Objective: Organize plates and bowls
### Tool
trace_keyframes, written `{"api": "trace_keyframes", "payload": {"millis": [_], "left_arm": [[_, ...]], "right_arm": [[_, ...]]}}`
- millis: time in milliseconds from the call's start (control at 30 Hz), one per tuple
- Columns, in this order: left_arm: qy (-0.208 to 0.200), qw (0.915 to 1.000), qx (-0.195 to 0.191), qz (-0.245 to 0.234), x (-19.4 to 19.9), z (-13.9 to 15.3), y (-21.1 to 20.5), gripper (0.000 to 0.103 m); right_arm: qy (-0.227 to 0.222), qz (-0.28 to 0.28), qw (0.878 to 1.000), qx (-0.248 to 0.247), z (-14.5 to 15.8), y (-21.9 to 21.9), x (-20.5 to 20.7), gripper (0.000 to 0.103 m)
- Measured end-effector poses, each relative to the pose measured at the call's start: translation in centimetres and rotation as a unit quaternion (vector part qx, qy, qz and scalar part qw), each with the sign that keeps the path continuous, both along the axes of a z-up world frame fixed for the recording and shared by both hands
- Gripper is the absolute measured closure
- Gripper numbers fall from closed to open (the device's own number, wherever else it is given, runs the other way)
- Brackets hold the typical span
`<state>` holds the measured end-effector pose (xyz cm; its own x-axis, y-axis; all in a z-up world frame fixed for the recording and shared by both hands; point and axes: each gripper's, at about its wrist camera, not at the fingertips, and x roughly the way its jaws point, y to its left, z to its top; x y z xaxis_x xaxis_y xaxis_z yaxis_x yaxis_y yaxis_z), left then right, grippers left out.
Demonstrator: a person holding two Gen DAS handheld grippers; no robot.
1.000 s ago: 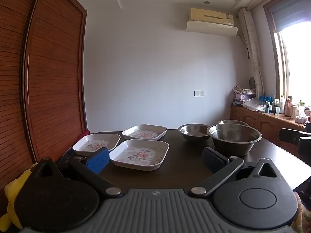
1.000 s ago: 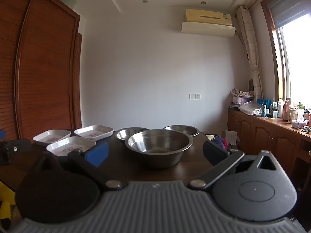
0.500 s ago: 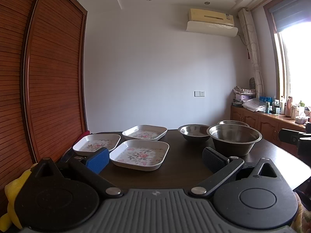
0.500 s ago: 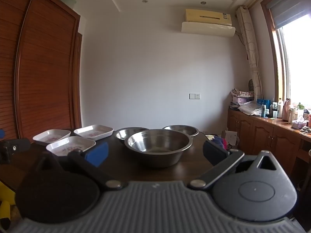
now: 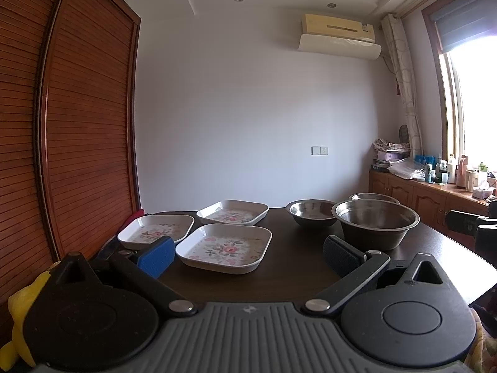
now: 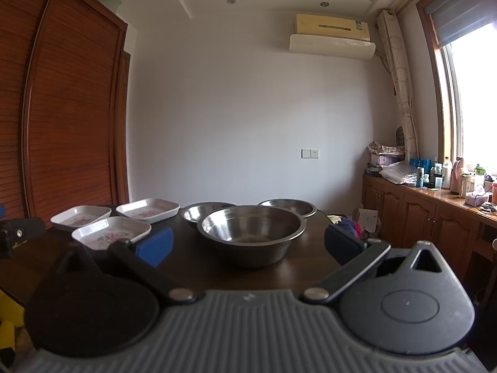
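Observation:
Three white square plates with pink flowers lie on the dark table [image 5: 298, 267]: a near plate [image 5: 224, 246], a left plate [image 5: 156, 230] and a far plate [image 5: 233, 212]. To their right stand three steel bowls: a large bowl [image 5: 375, 223], a medium bowl [image 5: 311, 212] and a far bowl [image 5: 374, 197] partly hidden behind the large one. My left gripper [image 5: 248, 253] is open before the near plate, holding nothing. My right gripper [image 6: 248, 244] is open in front of the large bowl [image 6: 251, 233], also holding nothing.
A brown slatted wardrobe [image 5: 62, 143] stands along the left. Wooden cabinets [image 6: 435, 217] with bottles and clutter run under the window at right. A yellow object [image 5: 18, 314] sits low at the left. The other gripper's dark tip [image 5: 466, 222] shows at the right edge.

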<state>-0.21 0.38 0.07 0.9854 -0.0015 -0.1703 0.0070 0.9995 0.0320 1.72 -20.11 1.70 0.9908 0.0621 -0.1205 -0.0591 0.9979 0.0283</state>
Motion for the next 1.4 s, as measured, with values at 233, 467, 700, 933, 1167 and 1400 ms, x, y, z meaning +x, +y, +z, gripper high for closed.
{"api": "trace_keyframes", "payload": {"millis": [233, 467, 700, 933, 1167, 1400], "left_arm": [[-0.001, 1.0, 0.0, 0.001, -0.1, 0.17, 0.19, 0.0], [-0.001, 1.0, 0.002, 0.0, -0.38, 0.21, 0.22, 0.0], [-0.002, 1.0, 0.002, 0.0, -0.42, 0.27, 0.19, 0.0], [-0.003, 1.0, 0.001, -0.001, -0.39, 0.27, 0.18, 0.0], [-0.004, 1.0, 0.002, -0.001, -0.34, 0.16, 0.13, 0.0], [-0.003, 1.0, 0.002, -0.002, -0.31, 0.13, 0.09, 0.0]], "right_arm": [[0.0, 0.0, 1.0, 0.0, -0.05, 0.0, 0.01, 0.0], [0.001, -0.001, 1.0, 0.001, -0.04, -0.1, -0.11, 0.0], [-0.001, -0.003, 1.0, 0.0, -0.01, -0.02, -0.01, 0.0], [-0.001, -0.002, 1.0, 0.0, -0.03, 0.0, 0.01, 0.0], [-0.001, -0.002, 1.0, 0.0, -0.04, -0.02, -0.01, 0.0], [-0.001, -0.003, 1.0, 0.0, -0.04, 0.01, -0.01, 0.0]]}}
